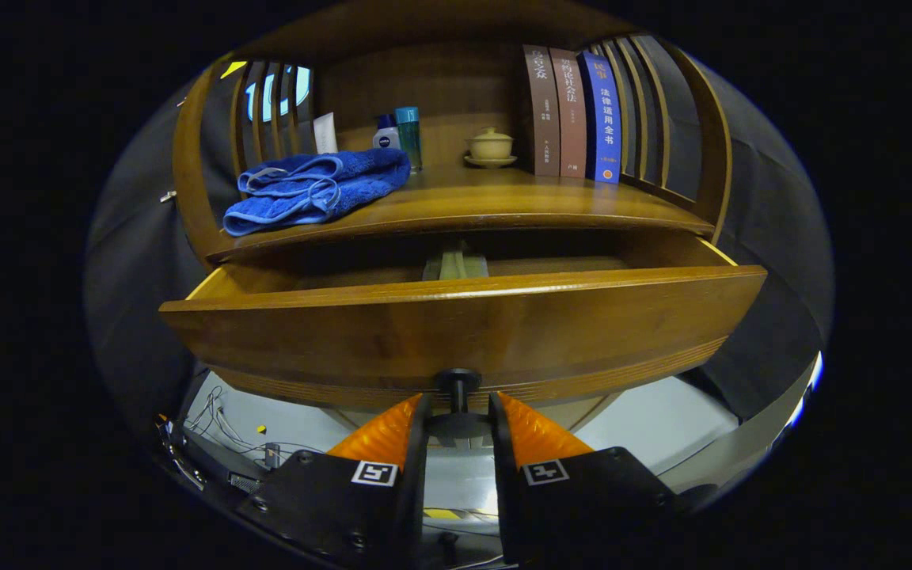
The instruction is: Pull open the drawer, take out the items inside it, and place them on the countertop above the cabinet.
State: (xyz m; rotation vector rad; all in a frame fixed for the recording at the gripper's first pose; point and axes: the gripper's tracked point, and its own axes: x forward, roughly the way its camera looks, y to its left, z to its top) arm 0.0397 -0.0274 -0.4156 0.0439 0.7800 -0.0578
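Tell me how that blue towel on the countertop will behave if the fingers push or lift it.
The blue towel looks soft and loosely folded, so it would likely droop and unfold when lifted. One corner overhangs the countertop edge, so a push could slide it off. It probably bunches rather than slides cleanly. The gripper sits at the drawer knob, fingers either side.

Cabinet frame point(187, 166): we note warm brown wood with curved uprights at both ends.
Side slats point(270, 103): we see vertical wooden bars on the left and right, with gaps between them.
Back panel point(440, 95): we record plain brown wood.
Booth wall point(773, 214): we observe dark cloth on either side of the cabinet.
Floor point(654, 427): we see a pale grey surface below the cabinet.
Cables point(214, 423): we note thin wires lying loose on the floor at lower left.
Light: we find the scene dim.
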